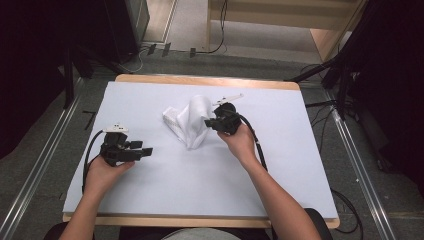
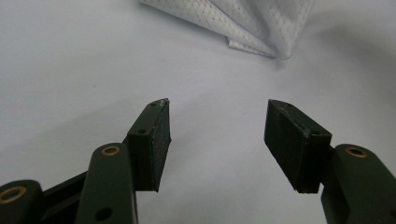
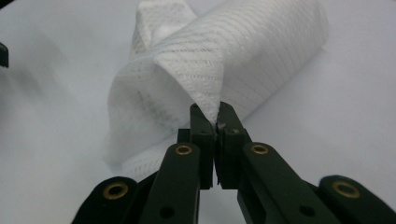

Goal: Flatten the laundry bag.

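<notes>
A white quilted cloth (image 1: 190, 120) lies bunched in the middle of the white table cover (image 1: 200, 175). My right gripper (image 1: 209, 123) is shut on a corner of the cloth (image 3: 205, 70), pinching it between its tips (image 3: 212, 116) and lifting a fold off the table. My left gripper (image 1: 147, 151) rests low at the left of the table, a short way from the cloth. Its jaws stand wide apart (image 2: 217, 116) with nothing between them, and the cloth's near edge (image 2: 252, 28) lies ahead of them.
The table's wooden rim (image 1: 210, 80) shows at the far edge and along the front. Black stands and cables (image 1: 345, 80) flank the table at right, with dark equipment (image 1: 65, 55) at left. Metal floor rails (image 1: 355, 165) run along both sides.
</notes>
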{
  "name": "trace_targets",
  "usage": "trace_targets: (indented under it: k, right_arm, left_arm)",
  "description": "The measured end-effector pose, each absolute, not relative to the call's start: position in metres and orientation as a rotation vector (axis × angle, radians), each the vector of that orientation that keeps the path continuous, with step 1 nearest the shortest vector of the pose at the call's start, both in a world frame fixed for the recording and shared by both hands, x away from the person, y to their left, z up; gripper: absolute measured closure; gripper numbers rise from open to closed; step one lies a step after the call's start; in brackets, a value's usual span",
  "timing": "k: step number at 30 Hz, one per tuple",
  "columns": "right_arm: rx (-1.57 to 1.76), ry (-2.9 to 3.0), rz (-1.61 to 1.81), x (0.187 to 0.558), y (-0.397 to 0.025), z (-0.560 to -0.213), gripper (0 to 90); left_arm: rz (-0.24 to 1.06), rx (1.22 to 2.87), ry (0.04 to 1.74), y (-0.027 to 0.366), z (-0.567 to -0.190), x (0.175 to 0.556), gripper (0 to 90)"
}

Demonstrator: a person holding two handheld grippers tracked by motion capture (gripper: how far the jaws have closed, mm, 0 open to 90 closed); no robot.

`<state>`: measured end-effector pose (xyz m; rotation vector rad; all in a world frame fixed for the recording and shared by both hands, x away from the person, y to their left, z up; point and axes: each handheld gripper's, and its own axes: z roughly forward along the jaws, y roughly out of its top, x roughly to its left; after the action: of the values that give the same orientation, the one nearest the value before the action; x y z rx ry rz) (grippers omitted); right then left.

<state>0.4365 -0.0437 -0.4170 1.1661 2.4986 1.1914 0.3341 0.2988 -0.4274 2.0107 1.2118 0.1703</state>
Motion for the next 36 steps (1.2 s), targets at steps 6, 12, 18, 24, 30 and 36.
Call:
trace_targets:
  k: [6, 12, 18, 24, 30, 36]
  right_arm:
    - [1.178, 2.537, 1.195, 0.42, -0.067, -0.42, 90.0]
    - [1.16, 2.598, 1.144, 0.396, -0.081, -0.429, 89.6]
    - [1.19, 2.617, 1.111, 0.386, -0.093, -0.442, 86.8]
    - [1.21, 2.621, 1.085, 0.383, -0.097, -0.449, 82.9]
    - [1.168, 2.593, 1.105, 0.373, -0.104, -0.436, 68.3]
    - [1.099, 2.549, 1.194, 0.365, -0.1, -0.402, 76.4]
  left_arm:
    - [0.17, 2.026, 1.186, 0.291, -0.426, 0.336, 42.1]
    - [0.157, 2.056, 1.154, 0.282, -0.426, 0.34, 42.2]
    - [0.143, 2.062, 1.126, 0.275, -0.426, 0.346, 42.2]
    - [0.135, 2.086, 1.11, 0.269, -0.428, 0.351, 42.2]
    - [0.125, 2.076, 1.103, 0.269, -0.426, 0.356, 42.0]
    - [0.121, 2.061, 1.111, 0.272, -0.426, 0.358, 41.9]
